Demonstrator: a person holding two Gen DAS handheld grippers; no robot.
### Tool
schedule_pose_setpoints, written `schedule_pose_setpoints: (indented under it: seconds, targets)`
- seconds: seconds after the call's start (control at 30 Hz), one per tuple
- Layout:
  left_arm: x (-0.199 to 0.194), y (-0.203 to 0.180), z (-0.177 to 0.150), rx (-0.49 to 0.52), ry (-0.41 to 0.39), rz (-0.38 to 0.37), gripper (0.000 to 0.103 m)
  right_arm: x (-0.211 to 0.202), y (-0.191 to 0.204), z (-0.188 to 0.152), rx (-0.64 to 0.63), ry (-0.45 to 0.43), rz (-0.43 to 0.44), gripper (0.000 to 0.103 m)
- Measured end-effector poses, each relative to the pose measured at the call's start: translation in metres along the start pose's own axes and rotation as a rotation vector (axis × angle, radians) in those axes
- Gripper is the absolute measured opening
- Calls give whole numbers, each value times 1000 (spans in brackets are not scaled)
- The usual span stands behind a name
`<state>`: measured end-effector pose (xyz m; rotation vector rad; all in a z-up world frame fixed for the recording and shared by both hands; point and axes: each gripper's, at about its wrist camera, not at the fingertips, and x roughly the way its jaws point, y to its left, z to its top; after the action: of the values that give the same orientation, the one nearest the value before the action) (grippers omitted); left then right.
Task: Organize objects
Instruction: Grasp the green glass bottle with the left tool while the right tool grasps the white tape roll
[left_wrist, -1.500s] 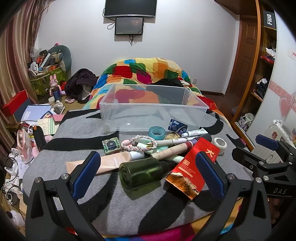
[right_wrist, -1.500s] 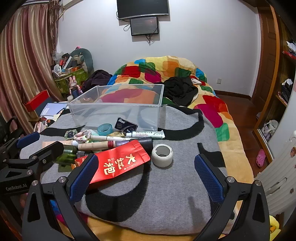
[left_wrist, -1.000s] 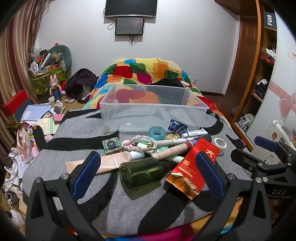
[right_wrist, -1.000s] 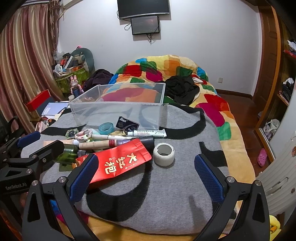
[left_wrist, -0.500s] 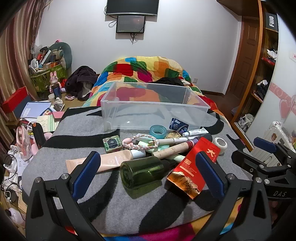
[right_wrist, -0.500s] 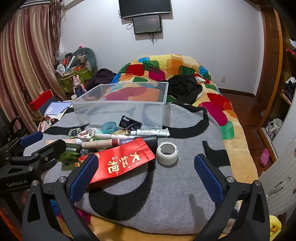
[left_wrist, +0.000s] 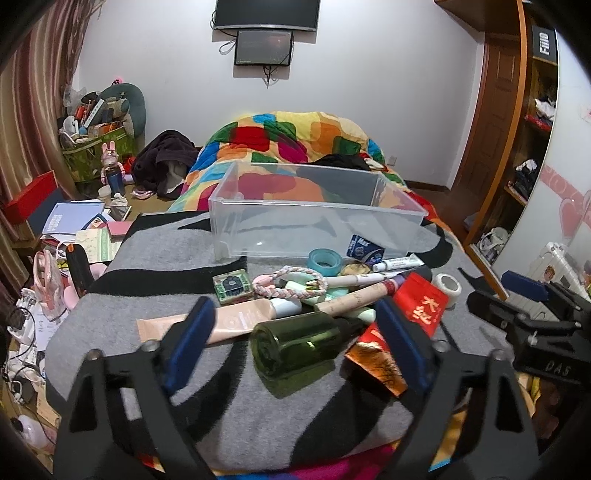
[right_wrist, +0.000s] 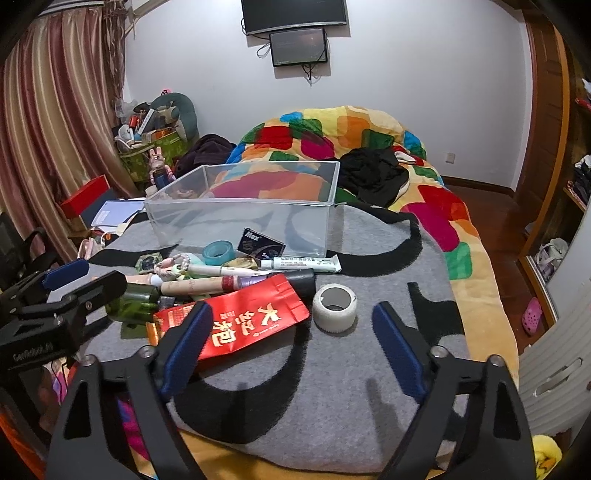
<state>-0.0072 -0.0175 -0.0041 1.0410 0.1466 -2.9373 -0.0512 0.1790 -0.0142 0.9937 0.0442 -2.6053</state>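
Both grippers poised over the clutter, nothing picked up.

The left gripper (left_wrist: 295, 338) hangs with jaws spread wide, the green bottle (left_wrist: 299, 343) lying on its side just ahead between them, probably the first pick. The right gripper (right_wrist: 291, 341) is equally spread and empty, with the red packet (right_wrist: 236, 325) and white tape roll (right_wrist: 334, 304) just ahead. Beyond the pile, the clear bin (left_wrist: 314, 225) looks empty, ready to receive items.

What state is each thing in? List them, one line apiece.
Left gripper: open, empty.
Right gripper: open, empty.
Bin: upright, nothing visible inside.
Green bottle: lying on its side.
White tape roll: flat, hole up.
Teal tape roll: flat, hole up.
Red pouch: lying flat.
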Motion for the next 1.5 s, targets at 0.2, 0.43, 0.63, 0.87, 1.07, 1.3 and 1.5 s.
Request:
schedule_pose_setpoints:
  seconds: [0.2, 0.43, 0.63, 0.87, 1.07, 1.3, 1.5]
  targets:
    - [10, 15, 6, -10, 26, 13, 81, 10, -13, 3, 14, 17, -14, 68]
    - [30, 7, -5, 11, 98, -7, 81, 32, -32, 5, 56, 76, -15, 60]
    - [48, 0, -13, 17, 151, -27, 76, 52, -36, 7, 54, 129, -7, 52]
    - [47, 4, -16, -8, 153, -63, 66, 68, -51, 2, 116, 183, 33, 47]
    - [36, 6, -18, -5, 129, -61, 65, 71, -32, 0, 0, 194, 0, 44]
    - [25, 14, -12, -27, 109, -52, 65, 68, -49, 2, 86, 170, 15, 35]
    - [14, 23, 3, -45, 64, -37, 65, 45, -50, 15, 91, 90, -11, 35]
